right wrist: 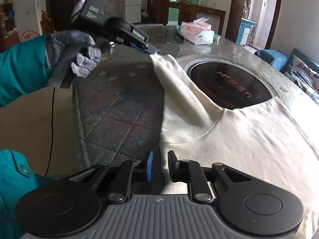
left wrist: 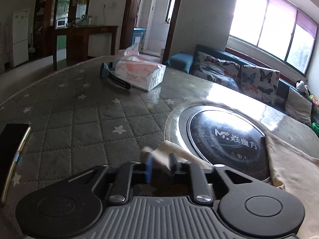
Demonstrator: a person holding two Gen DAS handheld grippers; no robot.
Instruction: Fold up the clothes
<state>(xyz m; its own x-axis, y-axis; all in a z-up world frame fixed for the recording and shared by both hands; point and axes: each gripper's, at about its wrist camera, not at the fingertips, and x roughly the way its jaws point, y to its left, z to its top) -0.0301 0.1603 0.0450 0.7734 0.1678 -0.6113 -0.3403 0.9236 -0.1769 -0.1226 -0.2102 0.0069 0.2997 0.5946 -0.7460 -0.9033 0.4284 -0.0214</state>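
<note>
A cream garment (right wrist: 229, 135) lies on the round table, partly over a black induction hob (right wrist: 229, 83). My left gripper (left wrist: 161, 164) is shut on one corner of it. In the right wrist view that left gripper (right wrist: 153, 51), held by a gloved hand (right wrist: 79, 47), lifts the corner so the cloth stretches up in a taut fold. My right gripper (right wrist: 161, 165) is shut on the garment's near left edge, low over the table. In the left wrist view the rest of the garment (left wrist: 289, 163) lies flat at the right.
A grey quilted star-patterned cover (left wrist: 79, 119) spreads over the table. A tissue pack (left wrist: 139, 73) and a wristwatch (left wrist: 113, 77) sit at the far side. A phone (left wrist: 12, 149) shows at the left edge. A sofa with butterfly cushions (left wrist: 259, 79) stands beyond.
</note>
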